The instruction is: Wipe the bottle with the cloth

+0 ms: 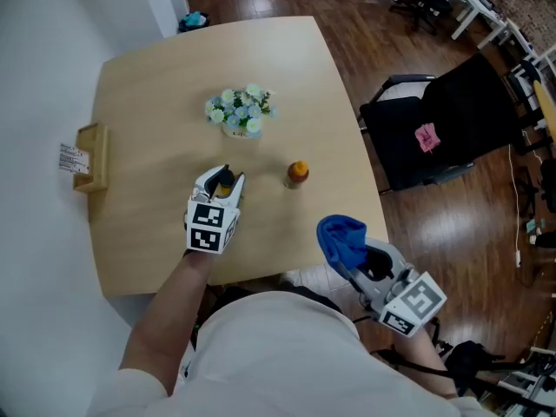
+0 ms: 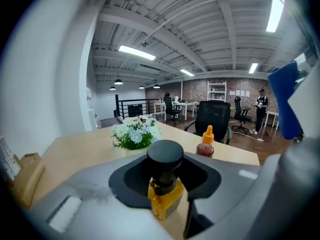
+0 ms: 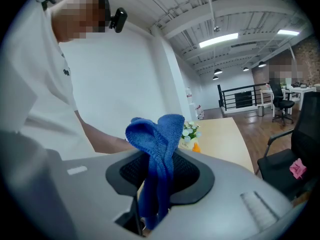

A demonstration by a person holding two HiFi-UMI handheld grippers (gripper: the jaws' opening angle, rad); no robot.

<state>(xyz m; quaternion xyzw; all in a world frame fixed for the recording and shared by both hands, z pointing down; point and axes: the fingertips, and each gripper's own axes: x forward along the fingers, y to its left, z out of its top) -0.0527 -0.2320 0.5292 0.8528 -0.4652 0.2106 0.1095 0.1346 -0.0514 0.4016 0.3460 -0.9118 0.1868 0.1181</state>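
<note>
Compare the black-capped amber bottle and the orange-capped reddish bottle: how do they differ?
Cap: the black-capped amber bottle has a wide, flat black lid; the orange-capped reddish bottle has a pointed orange nozzle. Contents: amber-yellow versus reddish-brown. State: the amber one is clamped in the left gripper; the reddish one stands free on the wooden table. Both are small.

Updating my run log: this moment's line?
left hand-held gripper: shut on black-capped bottle | right hand-held gripper: shut on cloth | cloth off bottle
</note>
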